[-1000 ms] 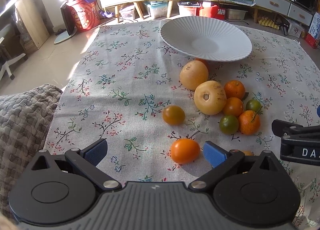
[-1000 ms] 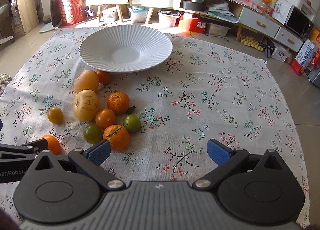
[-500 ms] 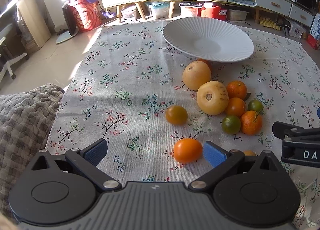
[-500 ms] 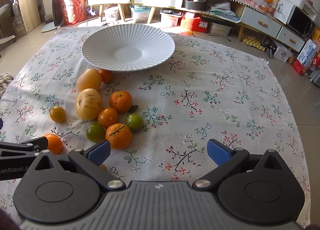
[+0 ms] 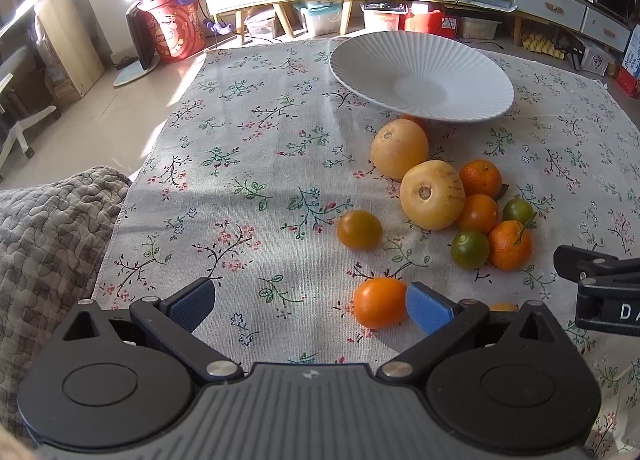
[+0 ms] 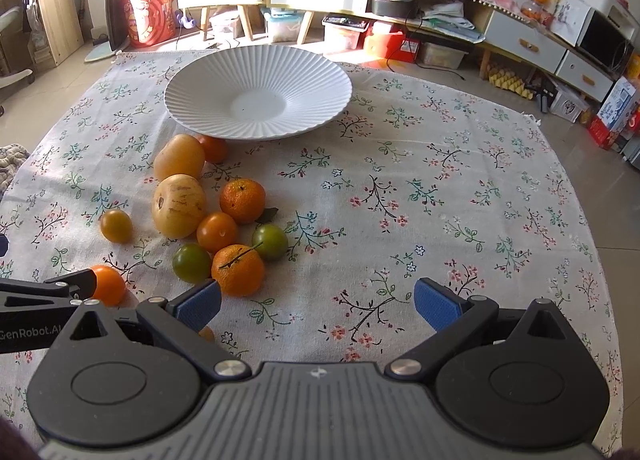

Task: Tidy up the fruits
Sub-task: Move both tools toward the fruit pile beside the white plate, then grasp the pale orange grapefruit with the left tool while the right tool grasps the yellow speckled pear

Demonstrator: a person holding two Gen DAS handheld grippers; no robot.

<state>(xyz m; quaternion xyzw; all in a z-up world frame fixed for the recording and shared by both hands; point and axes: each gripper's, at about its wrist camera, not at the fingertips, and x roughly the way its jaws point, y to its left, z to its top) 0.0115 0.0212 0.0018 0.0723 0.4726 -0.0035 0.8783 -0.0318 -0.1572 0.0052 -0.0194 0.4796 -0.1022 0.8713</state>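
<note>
**Both claws spread wide beside the loose fruit**

The left claw [image 5: 308, 302] gapes wide and grips nothing; an orange tomato [image 5: 380, 302] lies on the floral cloth [image 5: 248, 148] just inside its right pad [image 5: 426, 308]. The right claw [image 6: 316, 302] is equally wide apart and empty, over bare cloth. The fruit cluster [image 6: 216, 212] of pale melons, tangerines and green fruits sits on the worktop in front of the empty white ribbed plate [image 6: 320, 84].

Cloth, ceramic and shiny fruit skins

The tablecloth [image 6: 440, 180] is matt woven cloth; the ribbed white plate [image 6: 320, 100] looks like smooth glazed ceramic; the orange tomato [image 5: 380, 302] has glossy skin.
</note>
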